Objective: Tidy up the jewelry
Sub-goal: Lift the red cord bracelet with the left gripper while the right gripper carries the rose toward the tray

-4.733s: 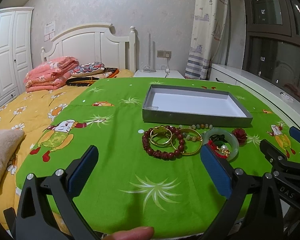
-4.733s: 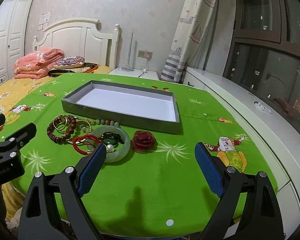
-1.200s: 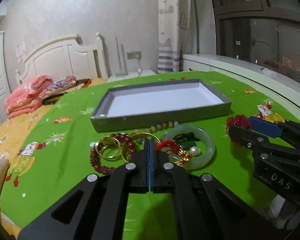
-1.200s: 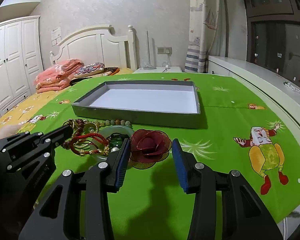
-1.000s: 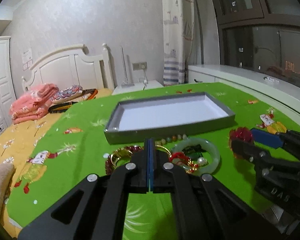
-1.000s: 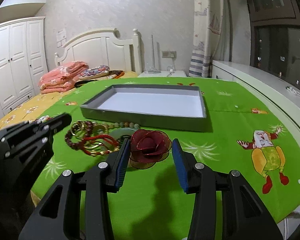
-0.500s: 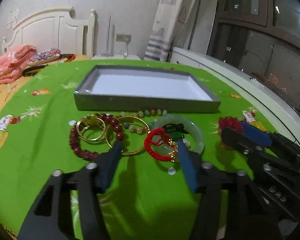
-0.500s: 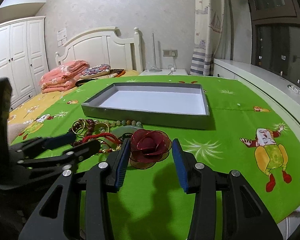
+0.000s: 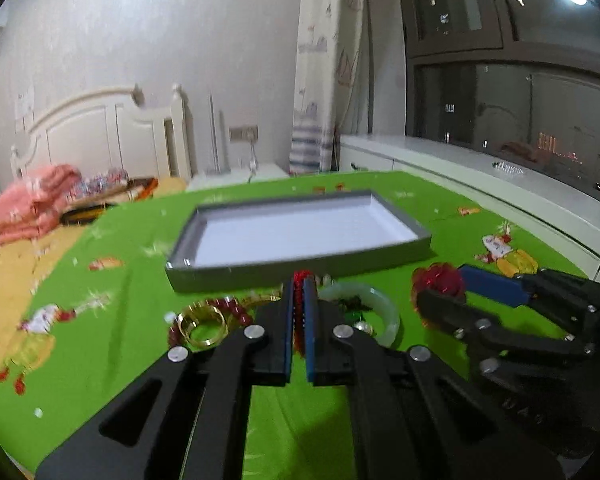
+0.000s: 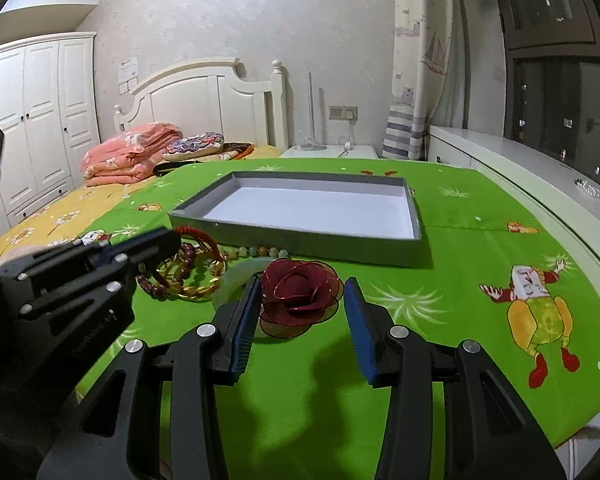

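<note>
Spreading under everything: bright green cartoon-print cloth (image 10: 460, 248), flat, patterned with white starbursts and a yellow cartoon figure (image 10: 540, 304) near the right edge.
Tray: grey shallow tray (image 10: 414, 216) with white floor, lying on the cloth beyond the jewelry, nothing visible inside.
Left gripper: left gripper (image 9: 299, 292) clenched on the red cord bracelet (image 9: 299, 280), red strands pinched between the blue pads; from the right wrist view, bracelet (image 10: 200, 236) raised off the pile, hanging from the tip, just short of the tray's near wall.
Right gripper: right gripper (image 10: 300, 292) half spread around the dark red fabric rose (image 10: 300, 288); rose resting on the cloth between the blue pads, left pad close against the petals, right pad just clear; real grip cannot be told.
Pile: gold bangles (image 10: 196, 280) and dark red bead bracelet (image 10: 160, 284) tangled together left of the rose; pale jade bangle (image 9: 380, 308) just beside them, touching the heap; string of small coloured beads (image 10: 256, 250) along the tray's front wall.
Bed: yellow flowered sheet (image 10: 44, 224) left of the cloth, folded pink blanket (image 10: 128, 152) and patterned pillow (image 10: 196, 144) against a white headboard (image 10: 204, 100).
Room: white wardrobe (image 10: 36, 120) far left, white nightstand (image 10: 332, 152), sailboat curtain (image 10: 420, 60), dark night window (image 10: 560, 92) over a long white sill at right.
</note>
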The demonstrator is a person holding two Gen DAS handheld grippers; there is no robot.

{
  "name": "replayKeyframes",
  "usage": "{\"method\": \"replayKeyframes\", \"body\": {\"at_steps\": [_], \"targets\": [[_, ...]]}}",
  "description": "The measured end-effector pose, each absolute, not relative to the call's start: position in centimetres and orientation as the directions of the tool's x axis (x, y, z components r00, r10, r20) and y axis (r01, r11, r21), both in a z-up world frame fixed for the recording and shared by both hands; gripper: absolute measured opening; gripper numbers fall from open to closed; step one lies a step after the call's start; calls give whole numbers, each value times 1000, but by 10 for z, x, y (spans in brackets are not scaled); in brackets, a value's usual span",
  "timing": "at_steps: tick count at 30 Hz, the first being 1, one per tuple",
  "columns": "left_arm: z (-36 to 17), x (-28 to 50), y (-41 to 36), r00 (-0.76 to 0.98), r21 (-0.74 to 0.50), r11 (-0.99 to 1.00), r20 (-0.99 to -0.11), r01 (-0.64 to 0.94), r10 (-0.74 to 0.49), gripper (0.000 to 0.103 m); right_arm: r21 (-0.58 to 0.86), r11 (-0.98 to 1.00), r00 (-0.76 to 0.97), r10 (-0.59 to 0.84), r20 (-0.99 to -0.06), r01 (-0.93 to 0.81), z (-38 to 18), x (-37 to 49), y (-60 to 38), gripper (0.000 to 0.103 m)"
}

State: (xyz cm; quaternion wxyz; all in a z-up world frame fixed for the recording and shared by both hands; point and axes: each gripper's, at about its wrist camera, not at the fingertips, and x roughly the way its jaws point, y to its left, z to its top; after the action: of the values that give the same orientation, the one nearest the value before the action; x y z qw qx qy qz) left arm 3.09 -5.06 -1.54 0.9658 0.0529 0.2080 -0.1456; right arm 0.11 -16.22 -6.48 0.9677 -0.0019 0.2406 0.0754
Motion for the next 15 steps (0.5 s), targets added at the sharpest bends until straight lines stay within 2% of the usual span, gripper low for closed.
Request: {"method": "replayKeyframes", "body": {"at_steps": [15], "targets": [[6,50,-43,895,56,960,-381,273,-232,5,-23,988,888,126,-442,-152,-43,32,-147,42]]}}
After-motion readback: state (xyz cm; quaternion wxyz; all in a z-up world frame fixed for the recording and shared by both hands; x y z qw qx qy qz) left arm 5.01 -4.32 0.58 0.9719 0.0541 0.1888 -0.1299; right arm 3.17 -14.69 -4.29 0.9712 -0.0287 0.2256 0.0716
